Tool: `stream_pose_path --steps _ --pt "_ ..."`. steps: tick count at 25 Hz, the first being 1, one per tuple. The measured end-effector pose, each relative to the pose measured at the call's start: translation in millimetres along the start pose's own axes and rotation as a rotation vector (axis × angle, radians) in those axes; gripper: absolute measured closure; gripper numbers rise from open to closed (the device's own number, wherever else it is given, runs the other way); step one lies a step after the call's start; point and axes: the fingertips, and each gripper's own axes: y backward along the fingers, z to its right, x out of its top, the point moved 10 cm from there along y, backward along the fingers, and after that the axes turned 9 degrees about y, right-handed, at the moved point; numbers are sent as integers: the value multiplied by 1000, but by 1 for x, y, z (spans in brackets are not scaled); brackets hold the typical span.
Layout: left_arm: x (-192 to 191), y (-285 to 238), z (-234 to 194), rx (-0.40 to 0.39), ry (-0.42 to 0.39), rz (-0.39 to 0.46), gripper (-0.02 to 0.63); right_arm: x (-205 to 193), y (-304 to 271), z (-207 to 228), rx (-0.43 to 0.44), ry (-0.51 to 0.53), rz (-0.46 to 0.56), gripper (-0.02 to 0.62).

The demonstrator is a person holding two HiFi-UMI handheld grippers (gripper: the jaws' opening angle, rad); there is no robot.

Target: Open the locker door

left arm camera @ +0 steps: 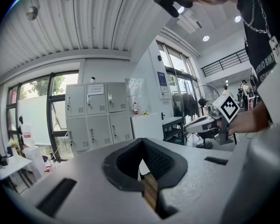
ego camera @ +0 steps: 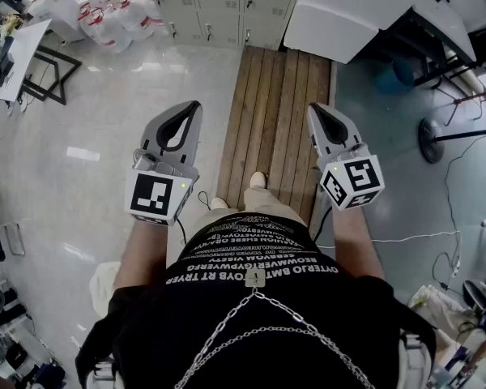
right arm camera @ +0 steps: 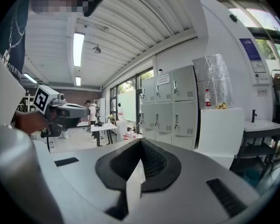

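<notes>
The grey lockers stand across the far end of the room, all doors closed; the left gripper view shows the lockers some way ahead, and so does the right gripper view. My left gripper is held at waist height, shut and empty, its jaws meeting at the tip. At the same height my right gripper is also shut with nothing in it. Both point toward the lockers and are far from them.
A wooden slat platform runs from the person's feet to the lockers. A white cabinet stands to the right of them, water jugs and a table to the left. A fan base and cables lie at right.
</notes>
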Motion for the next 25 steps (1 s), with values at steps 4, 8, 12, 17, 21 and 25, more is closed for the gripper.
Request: stream_pose_path --steps 4,8,12,17,21,25 --pt "-14 47 -13 17 23 -22 603 -1 16 -52 0 -22 -22 600" --pt "-25 83 -22 26 33 -26 603 5 28 -89 -8 -49 -13 600" --pt "-26 104 -29 24 42 16 603 11 39 -109 -36 -76 -7 598" --pt "-27 125 -38 19 53 54 603 25 45 -123 -55 -66 0 598" --pt "-30 121 -44 28 72 62 603 35 48 -117 -56 -48 19 598" --pt "-26 102 -45 30 65 57 603 35 38 -101 -56 -28 11 591"
